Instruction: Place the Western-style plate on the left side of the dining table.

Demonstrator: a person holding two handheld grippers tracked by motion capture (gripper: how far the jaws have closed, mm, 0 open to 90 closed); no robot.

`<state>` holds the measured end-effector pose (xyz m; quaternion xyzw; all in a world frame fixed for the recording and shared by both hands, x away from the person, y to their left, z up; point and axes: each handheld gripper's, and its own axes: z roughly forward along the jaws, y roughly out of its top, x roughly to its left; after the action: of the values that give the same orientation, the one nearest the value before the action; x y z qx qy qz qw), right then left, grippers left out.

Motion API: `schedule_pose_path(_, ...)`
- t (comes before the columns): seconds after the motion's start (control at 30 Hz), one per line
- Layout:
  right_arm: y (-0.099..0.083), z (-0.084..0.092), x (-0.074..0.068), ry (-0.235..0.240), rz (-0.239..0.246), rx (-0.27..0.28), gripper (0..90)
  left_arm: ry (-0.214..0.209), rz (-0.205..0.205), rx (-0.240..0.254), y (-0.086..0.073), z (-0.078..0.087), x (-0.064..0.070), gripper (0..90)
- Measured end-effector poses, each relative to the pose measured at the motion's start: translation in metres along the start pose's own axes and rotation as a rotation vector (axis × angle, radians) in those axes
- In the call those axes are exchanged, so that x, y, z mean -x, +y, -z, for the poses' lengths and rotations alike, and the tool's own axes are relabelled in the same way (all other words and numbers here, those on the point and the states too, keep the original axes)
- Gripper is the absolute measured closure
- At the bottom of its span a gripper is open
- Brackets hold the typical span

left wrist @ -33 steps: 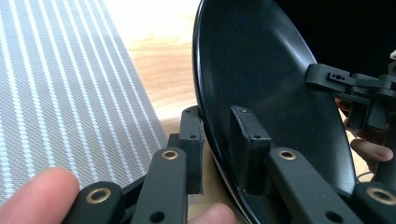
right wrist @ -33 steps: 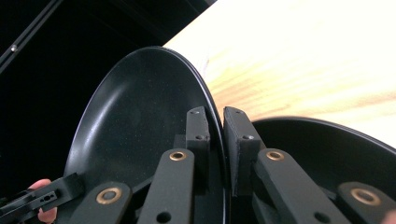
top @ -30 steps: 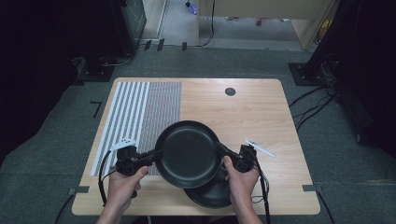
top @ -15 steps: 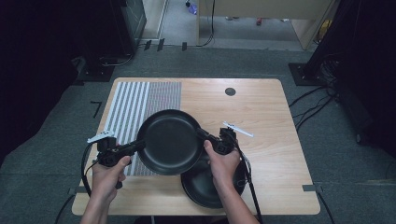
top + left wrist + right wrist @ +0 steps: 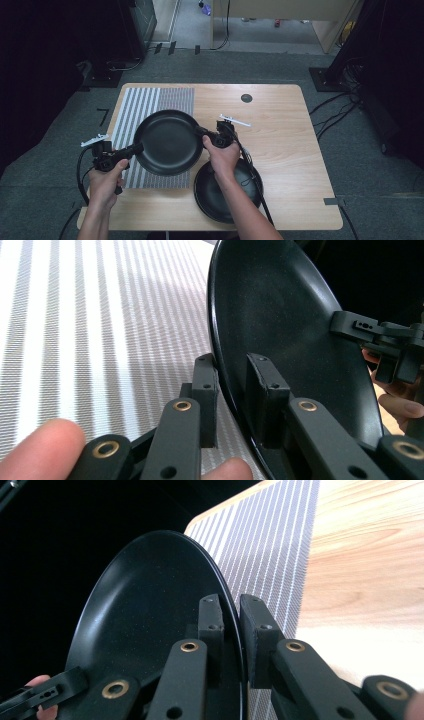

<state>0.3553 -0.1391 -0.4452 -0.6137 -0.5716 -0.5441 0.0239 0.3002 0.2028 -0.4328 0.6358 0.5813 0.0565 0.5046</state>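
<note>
Two grippers carry a black plate by opposite edges, above the striped mat.

The black plate [image 5: 167, 142] hangs over the striped mat [image 5: 150, 102] at the left of the table [image 5: 280, 130], with a second dark plate [image 5: 220, 195] lying on the wood near the front edge. The left gripper [image 5: 134, 148] pinches the plate's left rim, one jaw inside the dish and one under it, and the right gripper [image 5: 202, 133] pinches the opposite rim the same way. The plate looks stiff and fairly light, but its surface is smooth and likely slippery, and it could chip or break if dropped. The thin rim is the only real handhold; held by two narrow pinches, it will probably tilt unless both hands stay level.
</note>
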Motion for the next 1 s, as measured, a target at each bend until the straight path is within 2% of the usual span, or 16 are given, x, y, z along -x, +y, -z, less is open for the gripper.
schedule_pose_path(0.03, 0.001, -0.004, 0.0, 0.004, -0.003, -0.008, 81.0, 0.01, 0.007, 0.003, 0.001, -0.001, -0.003, 76.0)
schedule_pose_path(0.07, 0.004, -0.017, 0.002, 0.007, -0.004, -0.026, 80.9, 0.018, 0.011, 0.002, 0.002, -0.002, -0.007, 76.0)
schedule_pose_path(0.13, 0.006, -0.029, 0.003, 0.01, -0.002, -0.045, 81.2, 0.046, 0.037, 0.024, 0.002, -0.008, -0.02, 75.9)
schedule_pose_path(0.17, 0.007, -0.035, 0.003, 0.009, -0.004, -0.055, 81.3, 0.046, 0.037, 0.024, 0.002, -0.008, -0.02, 75.9)
schedule_pose_path(0.2, 0.008, -0.042, 0.004, 0.003, 0.003, -0.064, 81.2, 0.063, 0.059, 0.028, 0.001, -0.015, -0.03, 75.9)
schedule_pose_path(0.23, 0.008, -0.042, 0.004, 0.003, 0.003, -0.064, 81.2, 0.063, 0.059, 0.028, 0.001, -0.015, -0.03, 75.7)
schedule_pose_path(0.3, 0.01, -0.054, 0.007, -0.005, 0.01, -0.076, 81.1, 0.072, 0.071, 0.034, 0.002, -0.019, -0.038, 75.8)
schedule_pose_path(0.4, 0.014, -0.072, 0.011, 0.0, -0.007, -0.103, 81.0, 0.087, 0.089, 0.045, 0.003, -0.023, -0.048, 75.8)
schedule_pose_path(0.47, 0.018, -0.088, 0.012, -0.002, -0.005, -0.134, 81.0, 0.096, 0.107, 0.045, 0.004, -0.027, -0.055, 75.8)
schedule_pose_path(0.5, 0.018, -0.088, 0.012, -0.002, -0.005, -0.134, 81.0, 0.101, 0.117, 0.044, 0.003, -0.029, -0.059, 75.8)
schedule_pose_path(0.53, 0.02, -0.098, 0.011, -0.015, 0.015, -0.144, 80.7, 0.108, 0.138, 0.047, 0.003, -0.032, -0.066, 75.8)
schedule_pose_path(0.67, 0.025, -0.117, 0.012, -0.034, 0.023, -0.172, 79.5, 0.13, 0.153, 0.053, 0.004, -0.037, -0.075, 75.8)
schedule_pose_path(0.7, 0.025, -0.117, 0.012, -0.034, 0.023, -0.172, 79.5, 0.13, 0.153, 0.053, 0.004, -0.037, -0.075, 75.8)
schedule_pose_path(0.73, 0.026, -0.126, 0.012, -0.033, 0.021, -0.186, 79.4, 0.134, 0.159, 0.055, 0.004, -0.037, -0.078, 75.8)
schedule_pose_path(0.8, 0.028, -0.134, 0.012, -0.03, 0.025, -0.195, 79.5, 0.144, 0.178, 0.062, 0.004, -0.041, -0.086, 75.8)
schedule_pose_path(1.0, 0.032, -0.151, 0.014, -0.046, 0.044, -0.215, 79.3, 0.149, 0.212, 0.066, 0.003, -0.05, -0.097, 75.8)
